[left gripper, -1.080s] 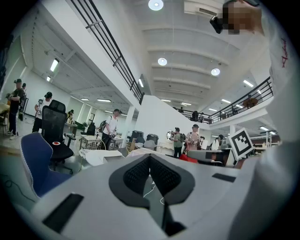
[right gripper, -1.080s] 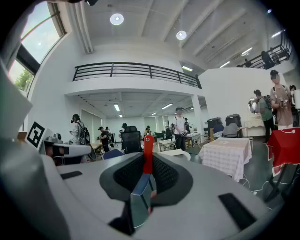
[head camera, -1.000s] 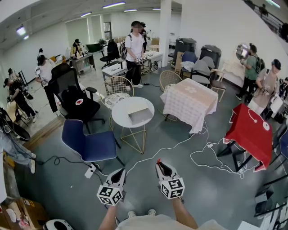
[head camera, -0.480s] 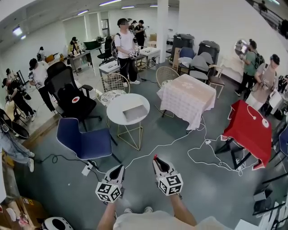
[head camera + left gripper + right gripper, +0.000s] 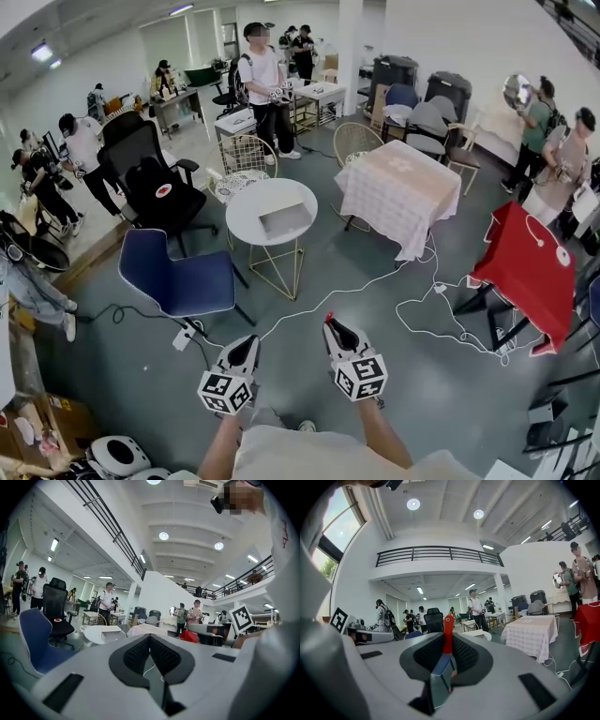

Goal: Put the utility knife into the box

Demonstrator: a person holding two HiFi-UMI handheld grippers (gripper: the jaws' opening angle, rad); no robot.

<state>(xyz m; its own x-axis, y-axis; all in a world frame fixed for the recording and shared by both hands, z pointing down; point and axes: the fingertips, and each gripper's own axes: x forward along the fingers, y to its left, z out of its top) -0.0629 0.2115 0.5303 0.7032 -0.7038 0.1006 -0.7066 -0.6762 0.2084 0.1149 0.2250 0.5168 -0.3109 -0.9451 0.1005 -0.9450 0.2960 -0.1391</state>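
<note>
My right gripper (image 5: 331,327) is shut on the utility knife (image 5: 446,641), whose red end sticks up past the jaws and whose metal body lies between them. In the head view only the knife's red tip (image 5: 328,317) shows at the jaw ends. My left gripper (image 5: 249,343) hangs beside it with its jaws shut and nothing in them. The open box (image 5: 285,221) sits on the round white table (image 5: 246,209), well ahead of both grippers. In the left gripper view the box (image 5: 111,633) shows on that table (image 5: 93,633), left of the left gripper (image 5: 150,640).
A blue chair (image 5: 178,283) stands left of the round table, a black office chair (image 5: 159,192) behind it. A cloth-covered table (image 5: 398,192) and a red table (image 5: 530,269) are to the right. White cables (image 5: 412,314) trail over the floor. Several people stand around the room.
The view has shifted slightly; the round table with the box appears a little nearer. Both grippers keep their places and the right one still holds the knife.
</note>
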